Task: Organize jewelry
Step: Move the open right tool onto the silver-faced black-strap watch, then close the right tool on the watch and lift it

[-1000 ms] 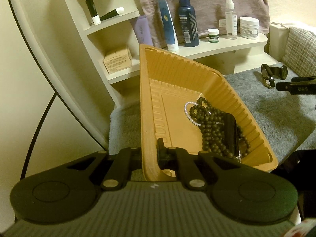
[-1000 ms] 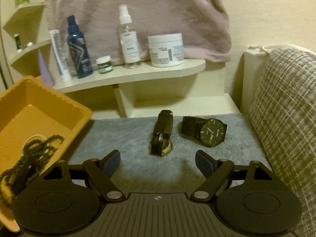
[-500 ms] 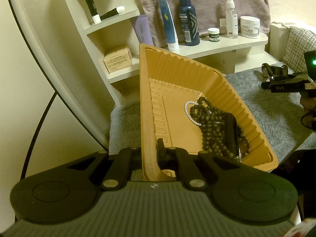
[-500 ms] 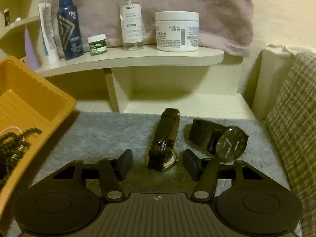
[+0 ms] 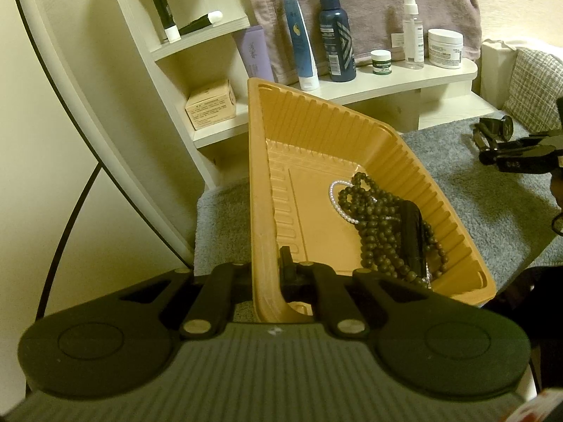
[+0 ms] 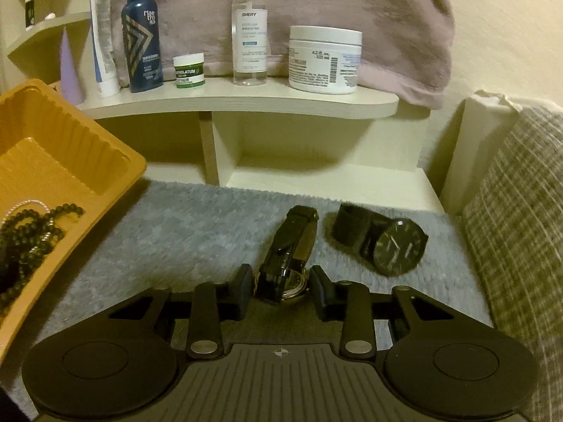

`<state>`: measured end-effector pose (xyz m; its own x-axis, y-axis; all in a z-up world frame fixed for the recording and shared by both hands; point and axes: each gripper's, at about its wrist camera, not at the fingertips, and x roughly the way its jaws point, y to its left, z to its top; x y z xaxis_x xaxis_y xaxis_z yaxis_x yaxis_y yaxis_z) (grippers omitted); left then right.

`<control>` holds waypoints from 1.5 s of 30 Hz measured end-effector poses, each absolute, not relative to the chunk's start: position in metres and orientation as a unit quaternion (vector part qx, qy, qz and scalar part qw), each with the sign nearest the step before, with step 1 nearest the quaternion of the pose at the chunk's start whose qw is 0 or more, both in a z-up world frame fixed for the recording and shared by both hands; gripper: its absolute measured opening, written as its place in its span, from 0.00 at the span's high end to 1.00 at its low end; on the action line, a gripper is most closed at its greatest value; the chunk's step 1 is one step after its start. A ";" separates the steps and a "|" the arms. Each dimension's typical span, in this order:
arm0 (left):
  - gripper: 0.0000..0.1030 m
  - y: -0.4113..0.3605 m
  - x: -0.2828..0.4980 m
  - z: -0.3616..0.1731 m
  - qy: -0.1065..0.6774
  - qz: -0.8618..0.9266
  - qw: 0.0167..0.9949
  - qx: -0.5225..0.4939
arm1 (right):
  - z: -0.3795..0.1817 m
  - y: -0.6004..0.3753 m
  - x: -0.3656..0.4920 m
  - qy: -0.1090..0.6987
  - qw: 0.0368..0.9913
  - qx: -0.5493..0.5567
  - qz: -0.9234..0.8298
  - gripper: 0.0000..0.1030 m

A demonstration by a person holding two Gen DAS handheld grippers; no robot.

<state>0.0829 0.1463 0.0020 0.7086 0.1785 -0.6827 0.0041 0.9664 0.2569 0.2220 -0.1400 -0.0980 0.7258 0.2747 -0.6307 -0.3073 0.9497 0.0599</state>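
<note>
Now the right tongs (image 6: 281,286) have closed in around the gold-faced watch (image 6: 286,251) on the grey mat (image 6: 197,232), jaws apart, not yet gripping. Left tongs (image 5: 267,274) stay clamped on the orange tray (image 5: 258,183) rim, ready to receive it.

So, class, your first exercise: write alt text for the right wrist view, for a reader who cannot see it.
The right tool straddles the case end of a gold-rimmed watch lying on a grey mat, its fingers close on either side of it. A black watch lies just right of it, an orange tray of dark beads sits at left, and toiletry bottles line a shelf behind.
</note>
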 end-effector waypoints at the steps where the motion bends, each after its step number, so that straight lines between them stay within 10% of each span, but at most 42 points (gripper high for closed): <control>1: 0.95 0.146 0.083 0.002 0.379 0.047 0.916 0.121 | -0.097 -0.141 0.219 0.337 0.928 -0.018 0.159 0.66; 45: 0.94 0.145 0.078 0.004 0.374 0.044 0.919 0.118 | -0.048 -0.120 0.181 0.290 0.932 0.005 0.219 0.66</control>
